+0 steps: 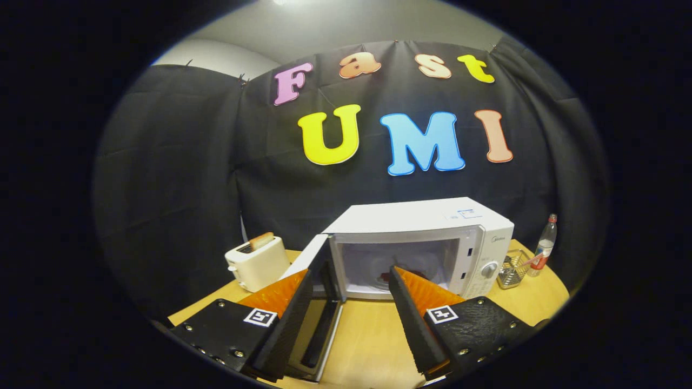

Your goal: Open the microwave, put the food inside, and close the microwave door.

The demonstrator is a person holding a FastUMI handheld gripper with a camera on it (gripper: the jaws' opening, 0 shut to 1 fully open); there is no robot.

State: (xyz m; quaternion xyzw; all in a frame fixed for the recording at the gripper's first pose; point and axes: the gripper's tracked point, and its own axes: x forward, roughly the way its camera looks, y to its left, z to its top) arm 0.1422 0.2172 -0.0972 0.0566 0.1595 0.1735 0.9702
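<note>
On the wooden table (373, 335), microwave (427, 243) straight ahead of the gripper (351, 281), door (316, 302) swung wide toward the fingers, which stand apart, gripping nothing. Inside the cavity, something dark red, probably the food (386, 276), half masked by the right finger. Likely next: closing; best pushed on the door's outer edge, steadily. Beside: toaster (257, 262), bottle (545, 244), wire basket (512, 268).

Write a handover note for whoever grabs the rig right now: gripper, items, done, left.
Gripper: open, holding nothing, fingers spread in front of the microwave.
Microwave door: swung open toward the left finger.
Inside the cavity a dark reddish item sits just beyond the right finger, probably the food; too hidden to confirm.
Done: door opened, food apparently placed.
Left: close the door.
Toaster stands left of the microwave.
</note>
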